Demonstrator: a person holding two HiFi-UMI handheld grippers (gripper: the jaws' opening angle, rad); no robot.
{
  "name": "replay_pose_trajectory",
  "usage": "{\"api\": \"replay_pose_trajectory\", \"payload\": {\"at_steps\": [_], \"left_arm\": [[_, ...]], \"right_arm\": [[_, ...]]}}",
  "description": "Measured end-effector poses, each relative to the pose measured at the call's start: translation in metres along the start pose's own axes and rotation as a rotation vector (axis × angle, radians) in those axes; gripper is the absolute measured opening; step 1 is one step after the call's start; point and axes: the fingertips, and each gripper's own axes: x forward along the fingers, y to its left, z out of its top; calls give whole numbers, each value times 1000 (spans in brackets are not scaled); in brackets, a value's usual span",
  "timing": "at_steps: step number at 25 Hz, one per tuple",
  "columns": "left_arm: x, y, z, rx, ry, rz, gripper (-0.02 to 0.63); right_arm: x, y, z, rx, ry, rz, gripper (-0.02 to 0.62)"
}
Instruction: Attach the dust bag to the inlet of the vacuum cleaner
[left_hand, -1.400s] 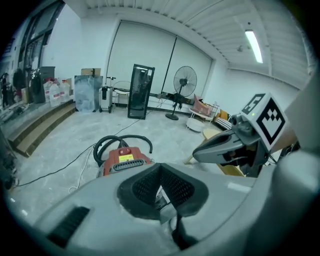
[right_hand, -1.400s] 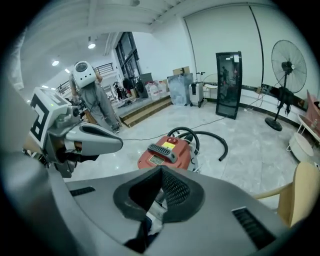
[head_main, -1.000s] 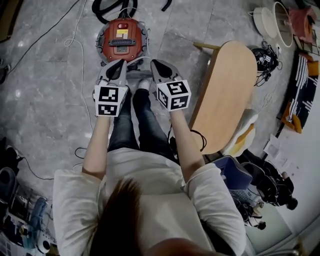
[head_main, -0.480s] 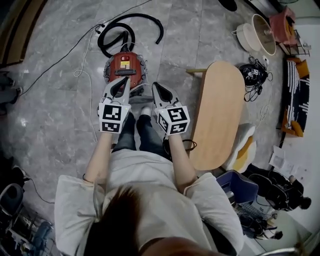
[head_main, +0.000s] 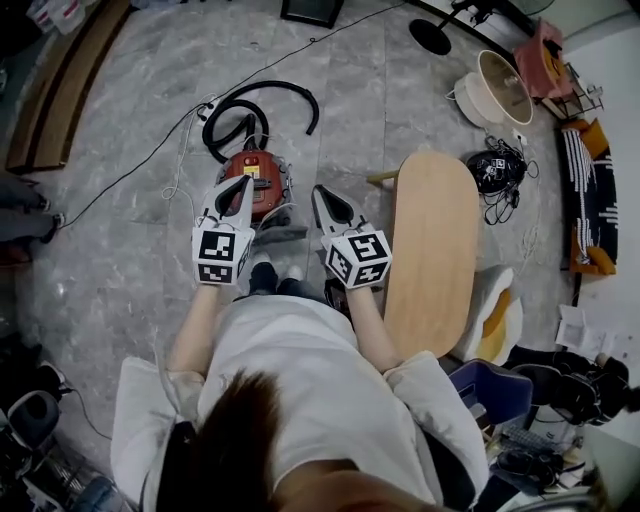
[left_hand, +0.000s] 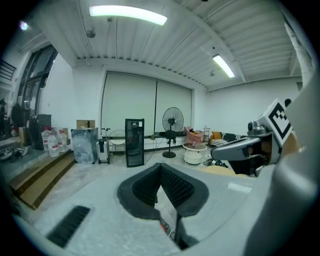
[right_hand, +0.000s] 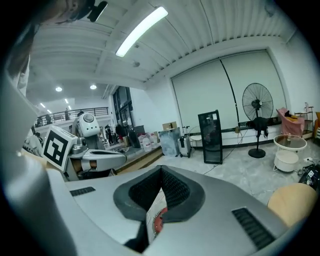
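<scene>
The grey marble floor (head_main: 120, 250) fills most of the head view, and the red vacuum cleaner (head_main: 270, 185) stands on it just ahead of the person's feet. Right of the vacuum cleaner, near but apart from it, is a long oval wooden table (head_main: 430, 250) with a bare top. Behind the vacuum cleaner its black hose (head_main: 275, 86) curls in a loop on the floor, and a thin white cable (head_main: 180, 165) trails off to its left. Far to the right and beyond it sits a round white dish-shaped appliance (head_main: 497, 88) beside a tangle of black cords (head_main: 492, 170).

The 2 grippers hang above the near side of the vacuum cleaner. The left gripper (head_main: 243, 180) covers the machine's left half from above; the right gripper (head_main: 320, 190) is just to the right of it, over bare floor. Both have their jaws pressed together with nothing between them (each gripper view shows the ribbed pads meeting at a point).

The vacuum cleaner's inlet cannot be made out, being partly covered and small. Only a sliver of its red shell shows below the closed pads in the right gripper view. A blue crate (head_main: 490, 385) well to the right of and nearer than the vacuum cleaner is cut off by the person's shoulder, its contents unclear.
</scene>
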Motion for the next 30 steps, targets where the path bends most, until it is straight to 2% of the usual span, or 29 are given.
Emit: {"api": "replay_pose_trajectory", "payload": {"at_steps": [5,10,14,21,30], "left_arm": [[-14,-19,38,-3,-65,2,17],[-26,-51,66,8,-133,-1,17],[-33,-70,63,-1,-157,2,17],[-44,-114,52,-22,-168,-2,17],[-56,-136,39,-34,-166,11,17]], "right_arm": [[-31,-8,27,28,-66,19,2],[-60,-15,40,-29,-95,43,2],[-79,-21,36,-37,-122,55,2],[-112,-26,14,-42,-108,78,2],[-128,-29,-1,-48,-87,71,2]]}}
